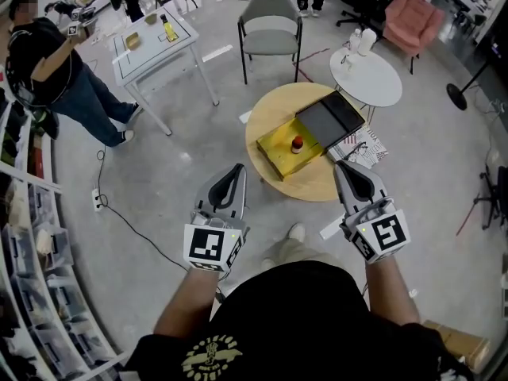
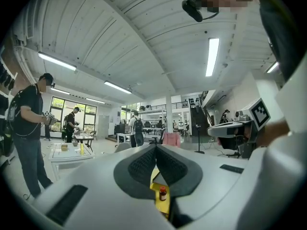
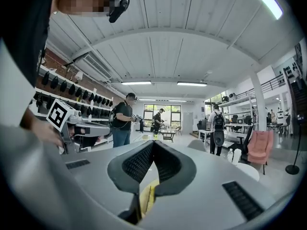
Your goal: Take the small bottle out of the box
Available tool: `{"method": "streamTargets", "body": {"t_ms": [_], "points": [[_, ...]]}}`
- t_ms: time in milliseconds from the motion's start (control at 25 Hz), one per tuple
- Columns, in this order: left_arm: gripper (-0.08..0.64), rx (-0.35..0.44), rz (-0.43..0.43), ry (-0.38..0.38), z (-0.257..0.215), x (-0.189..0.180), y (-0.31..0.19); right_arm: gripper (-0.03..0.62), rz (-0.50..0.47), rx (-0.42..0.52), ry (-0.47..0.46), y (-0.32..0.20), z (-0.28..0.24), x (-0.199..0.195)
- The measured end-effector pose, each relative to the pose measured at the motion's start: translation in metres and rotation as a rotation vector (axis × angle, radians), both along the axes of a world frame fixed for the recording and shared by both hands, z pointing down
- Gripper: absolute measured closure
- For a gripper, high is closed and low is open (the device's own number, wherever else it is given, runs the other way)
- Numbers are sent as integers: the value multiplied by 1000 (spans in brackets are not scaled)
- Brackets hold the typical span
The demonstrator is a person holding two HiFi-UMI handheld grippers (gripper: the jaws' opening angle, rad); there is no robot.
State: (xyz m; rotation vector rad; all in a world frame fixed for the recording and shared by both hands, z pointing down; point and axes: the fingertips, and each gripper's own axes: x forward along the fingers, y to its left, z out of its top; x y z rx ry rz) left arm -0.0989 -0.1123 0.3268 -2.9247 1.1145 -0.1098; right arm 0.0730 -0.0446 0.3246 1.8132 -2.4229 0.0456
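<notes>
Small bottle (image 1: 297,144) stands upright in yellow box (image 1: 278,154) on round tabletop (image 1: 266,113) — lid (image 1: 329,120) swung back, access free. Left gripper (image 1: 236,173), right gripper (image 1: 343,169) held well short; jaws of both pressed together, empty — reach likely not begun.

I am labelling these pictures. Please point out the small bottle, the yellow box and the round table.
small bottle (image 1: 297,141), head view, on its red cap.
yellow box (image 1: 275,151), head view, on its bare yellow inside.
round table (image 1: 313,186), head view, on its bare top.
</notes>
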Motion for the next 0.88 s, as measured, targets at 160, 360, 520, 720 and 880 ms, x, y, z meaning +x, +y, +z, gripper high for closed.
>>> {"method": "streamTargets", "body": {"t_ms": [160, 360, 520, 720, 880], "points": [[545, -11, -10, -7, 5, 9, -18, 578, -14, -12, -4, -21, 4, 9], [544, -14, -27, -14, 7, 18, -48, 578, -33, -23, -9, -50, 10, 18], [545, -24, -27, -35, 11, 29, -65, 578, -35, -18, -22, -71, 10, 27], [545, -23, -27, -50, 11, 48, -83, 578, -37, 13, -34, -95, 6, 42], [545, -19, -30, -63, 10, 66, -98, 578, -49, 5, -31, -110, 8, 59]]}}
